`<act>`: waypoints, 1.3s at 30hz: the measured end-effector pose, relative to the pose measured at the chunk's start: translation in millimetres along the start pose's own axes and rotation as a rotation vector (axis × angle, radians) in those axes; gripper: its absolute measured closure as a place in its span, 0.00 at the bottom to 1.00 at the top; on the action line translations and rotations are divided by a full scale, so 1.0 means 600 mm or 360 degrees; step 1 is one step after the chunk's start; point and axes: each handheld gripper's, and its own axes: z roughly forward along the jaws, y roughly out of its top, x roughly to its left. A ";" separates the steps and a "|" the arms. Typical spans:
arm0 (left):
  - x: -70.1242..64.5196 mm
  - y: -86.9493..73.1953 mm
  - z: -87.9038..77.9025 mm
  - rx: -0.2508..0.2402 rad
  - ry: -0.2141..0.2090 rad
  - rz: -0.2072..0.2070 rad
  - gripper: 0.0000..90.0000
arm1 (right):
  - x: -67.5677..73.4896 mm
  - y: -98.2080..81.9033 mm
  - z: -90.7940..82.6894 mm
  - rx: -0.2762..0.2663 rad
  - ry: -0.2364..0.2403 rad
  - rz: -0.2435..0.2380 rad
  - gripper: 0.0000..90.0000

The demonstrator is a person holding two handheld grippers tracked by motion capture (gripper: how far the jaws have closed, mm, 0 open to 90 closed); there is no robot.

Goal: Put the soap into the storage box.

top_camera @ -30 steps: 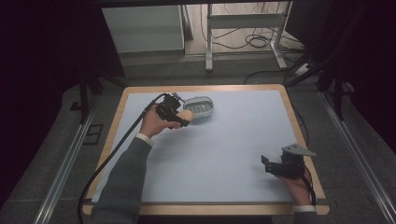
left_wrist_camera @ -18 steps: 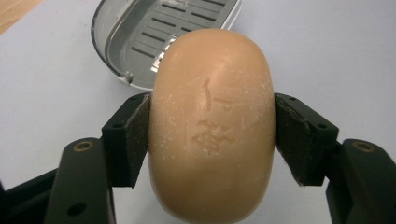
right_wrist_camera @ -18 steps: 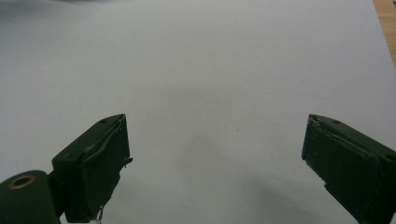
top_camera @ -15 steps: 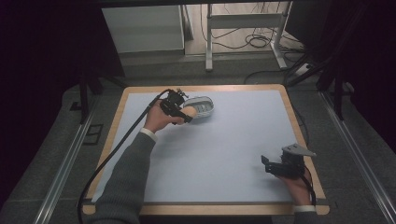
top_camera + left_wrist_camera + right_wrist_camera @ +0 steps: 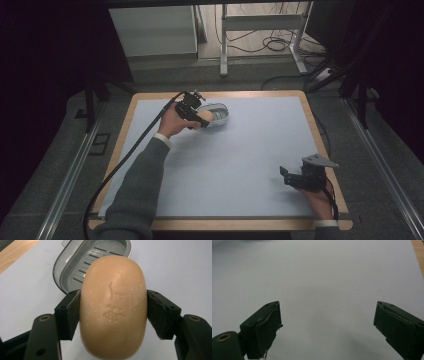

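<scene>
Pinching the soap (image 5: 113, 307) by its sides, the left claw (image 5: 192, 114) sits just below the dish (image 5: 100, 257). The right claw (image 5: 300, 177), lower right, is spread, far away.

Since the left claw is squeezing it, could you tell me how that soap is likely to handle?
The soap probably stays stiff: its stamped face shows no dent where the left claw grips it. Its rounded, smooth sides could let it slip out. Set down on an end, it would likely topple or roll.
</scene>
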 end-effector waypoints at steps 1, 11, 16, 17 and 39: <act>0.000 0.003 0.000 0.0000 0.0002 -0.0002 0.36 | 0.000 0.000 0.000 0.0002 -0.0005 0.0002 0.08; 0.010 0.014 0.017 0.0032 0.0009 0.0036 0.36 | -0.004 -0.001 -0.002 0.0005 -0.0018 0.0010 0.08; 0.017 0.021 0.022 0.0051 -0.0003 0.0034 0.36 | -0.004 0.000 -0.003 0.0001 -0.0021 0.0012 0.08; 0.018 0.023 0.023 0.0050 -0.0003 0.0030 0.36 | -0.004 -0.001 -0.002 0.0002 -0.0022 0.0011 0.08; 0.027 0.079 0.058 0.0072 -0.0012 0.0079 0.36 | -0.012 0.000 -0.008 -0.0009 -0.0033 0.0024 0.08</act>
